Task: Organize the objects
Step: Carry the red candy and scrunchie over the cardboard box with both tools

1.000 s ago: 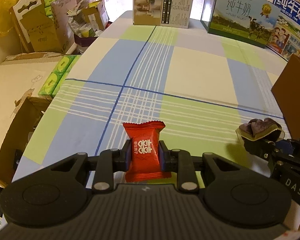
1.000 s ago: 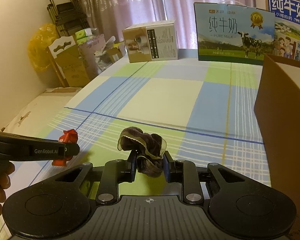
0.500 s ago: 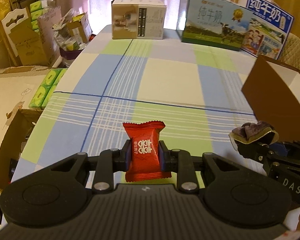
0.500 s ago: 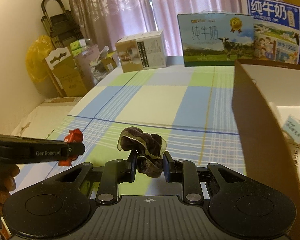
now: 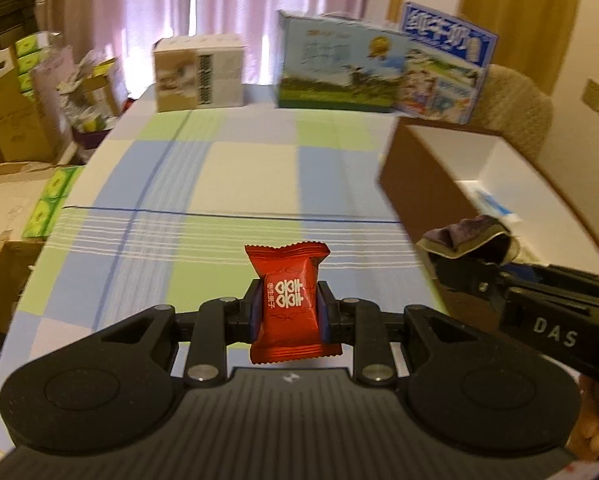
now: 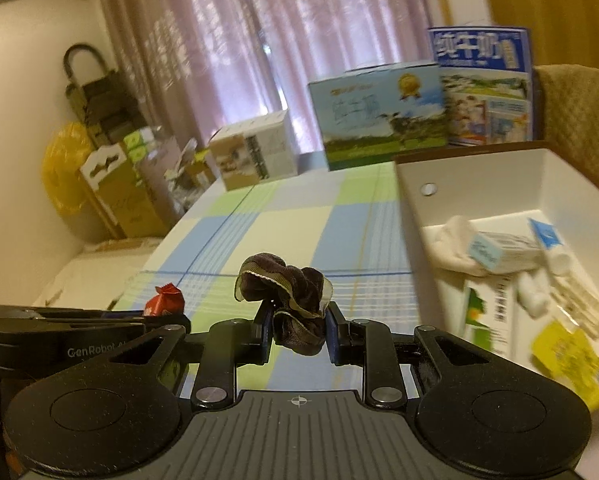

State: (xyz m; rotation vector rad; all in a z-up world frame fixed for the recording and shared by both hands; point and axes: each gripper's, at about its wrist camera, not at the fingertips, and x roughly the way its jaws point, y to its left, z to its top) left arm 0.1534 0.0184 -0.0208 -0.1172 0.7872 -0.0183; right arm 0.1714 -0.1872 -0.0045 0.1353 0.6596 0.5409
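My left gripper (image 5: 289,309) is shut on a red candy packet (image 5: 287,300) with white characters, held above the checked tablecloth (image 5: 243,184). My right gripper (image 6: 297,330) is shut on a dark purple scrunchie (image 6: 287,292) with a pale trim. Each gripper shows in the other's view: the right gripper (image 5: 465,258) with the scrunchie (image 5: 467,234) at the right edge, the left one (image 6: 167,314) with the candy (image 6: 165,300) at the left. A brown box (image 6: 475,172) with a white inside stands to the right and holds packets, a white cloth and small cartons.
Milk cartons (image 5: 339,68) and a beige carton (image 5: 199,74) stand along the table's far edge. Cardboard boxes (image 5: 11,120) and green tissue packs (image 5: 51,204) crowd the floor on the left. A padded chair back (image 5: 515,112) stands behind the brown box.
Both grippers have risen and swung toward the brown box, keeping hold of the candy and the scrunchie. The box's white inside and its contents have come into view.
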